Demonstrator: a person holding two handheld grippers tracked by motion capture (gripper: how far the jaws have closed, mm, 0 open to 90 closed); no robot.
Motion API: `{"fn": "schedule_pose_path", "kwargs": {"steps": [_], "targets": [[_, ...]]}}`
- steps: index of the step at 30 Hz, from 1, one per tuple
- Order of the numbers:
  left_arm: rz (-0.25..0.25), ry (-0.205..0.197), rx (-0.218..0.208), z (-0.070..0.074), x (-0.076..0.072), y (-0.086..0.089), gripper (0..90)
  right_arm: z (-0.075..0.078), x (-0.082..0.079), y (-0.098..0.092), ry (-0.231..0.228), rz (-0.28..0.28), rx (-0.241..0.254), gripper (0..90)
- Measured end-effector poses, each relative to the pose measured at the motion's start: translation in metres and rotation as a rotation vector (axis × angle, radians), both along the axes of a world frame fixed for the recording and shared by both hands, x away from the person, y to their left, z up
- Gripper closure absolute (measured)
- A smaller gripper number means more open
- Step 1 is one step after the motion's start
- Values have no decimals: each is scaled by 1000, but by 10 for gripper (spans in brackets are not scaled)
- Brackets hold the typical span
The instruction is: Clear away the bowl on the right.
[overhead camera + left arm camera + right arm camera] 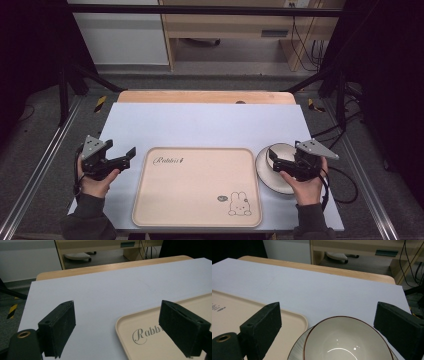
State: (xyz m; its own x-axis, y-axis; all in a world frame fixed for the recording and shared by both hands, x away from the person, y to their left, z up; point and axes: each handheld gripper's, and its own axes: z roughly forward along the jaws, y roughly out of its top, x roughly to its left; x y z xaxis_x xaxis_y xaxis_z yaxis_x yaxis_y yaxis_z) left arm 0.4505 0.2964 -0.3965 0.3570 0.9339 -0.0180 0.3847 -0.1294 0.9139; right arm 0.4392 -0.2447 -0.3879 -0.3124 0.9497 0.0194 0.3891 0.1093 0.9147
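Observation:
A beige tray (pixel 195 185) with a rabbit drawing lies in the middle of the white-covered table. Right of it a cream bowl (pixel 344 340) with a dark rim sits on a white plate (pixel 267 172). My right gripper (pixel 272 159) hovers over the bowl, jaws open wide on either side of it and not touching it. To the tray's left, my left gripper (pixel 131 154) is held open above the table with nothing between the jaws. In the left gripper view the tray's near corner (pixel 150 340) lies under the right jaw.
The white sheet (pixel 200 125) covers a wooden table whose far edge (pixel 205 96) shows beyond it. Black frame posts stand at both sides. Cables trail on the floor at the right.

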Motion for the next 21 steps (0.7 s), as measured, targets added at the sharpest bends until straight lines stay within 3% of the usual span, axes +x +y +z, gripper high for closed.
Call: {"fn": "schedule_pose_path", "kwargs": {"steps": [14,21], "targets": [[-6,1,8,0,-1,-1,138,5,-2,0,-6,5,1,80],[-3,6,13,-2,0,-1,138,6,-3,-10,7,-29,9,96]]}}
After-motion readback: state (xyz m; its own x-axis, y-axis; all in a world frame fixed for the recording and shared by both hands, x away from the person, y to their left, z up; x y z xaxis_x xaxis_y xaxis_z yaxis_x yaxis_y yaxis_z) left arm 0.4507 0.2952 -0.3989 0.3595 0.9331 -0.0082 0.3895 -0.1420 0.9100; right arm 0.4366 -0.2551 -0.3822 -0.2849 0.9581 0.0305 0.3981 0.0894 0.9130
